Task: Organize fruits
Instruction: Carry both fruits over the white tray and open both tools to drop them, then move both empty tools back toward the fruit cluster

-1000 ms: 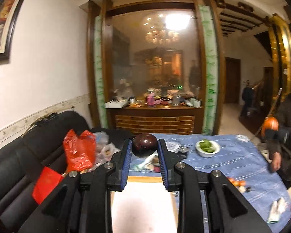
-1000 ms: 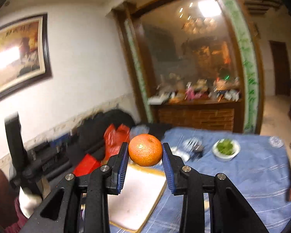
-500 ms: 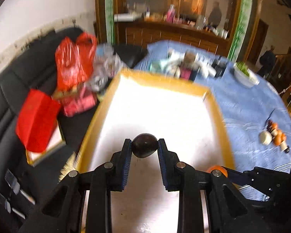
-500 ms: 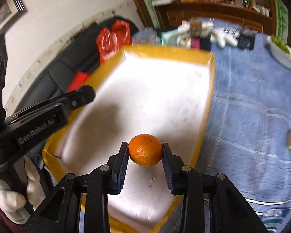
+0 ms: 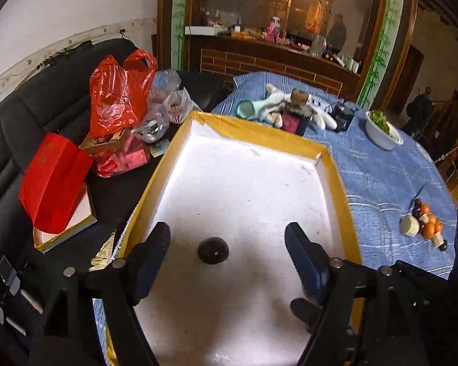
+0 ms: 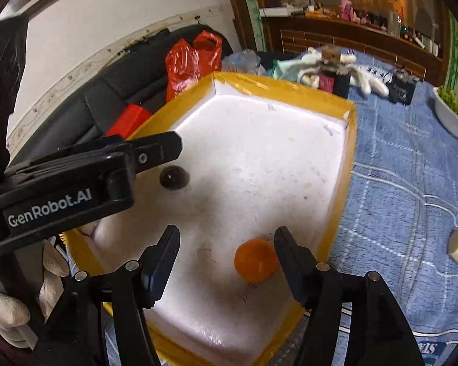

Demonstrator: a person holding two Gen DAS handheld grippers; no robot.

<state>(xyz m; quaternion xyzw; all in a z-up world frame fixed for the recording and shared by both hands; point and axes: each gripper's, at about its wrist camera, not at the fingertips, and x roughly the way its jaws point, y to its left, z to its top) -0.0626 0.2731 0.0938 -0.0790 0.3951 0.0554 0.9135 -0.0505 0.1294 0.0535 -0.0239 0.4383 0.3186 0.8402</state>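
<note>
A dark purple round fruit [image 5: 213, 250] lies on the white floor of a yellow-rimmed tray [image 5: 339, 183]. My left gripper [image 5: 227, 253] hangs just above it, jaws opening, with the fruit loose between them and clear gaps on both sides. In the right wrist view an orange [image 6: 255, 260] rests on the same tray [image 6: 349, 140] near its right rim. My right gripper [image 6: 227, 256] is also opening around it. The orange sits close against the right finger, far from the left one. One of the left gripper's fingers [image 6: 155, 152] and the dark fruit [image 6: 174, 177] show at left there.
A blue tablecloth [image 5: 381, 177] carries a pile of small fruits [image 5: 424, 225], a white bowl of greens [image 5: 381, 131], a dark jar [image 5: 294, 116] and white gloves. Red bags [image 5: 119, 91] and a red box [image 5: 55, 180] lie on the black sofa. A white-gloved hand [image 6: 3, 311] holds the left gripper.
Both grippers dropped from up high down to the tray, tilting downward. Both then opened: the dark fruit and the orange left the pads and now lie on the tray.
</note>
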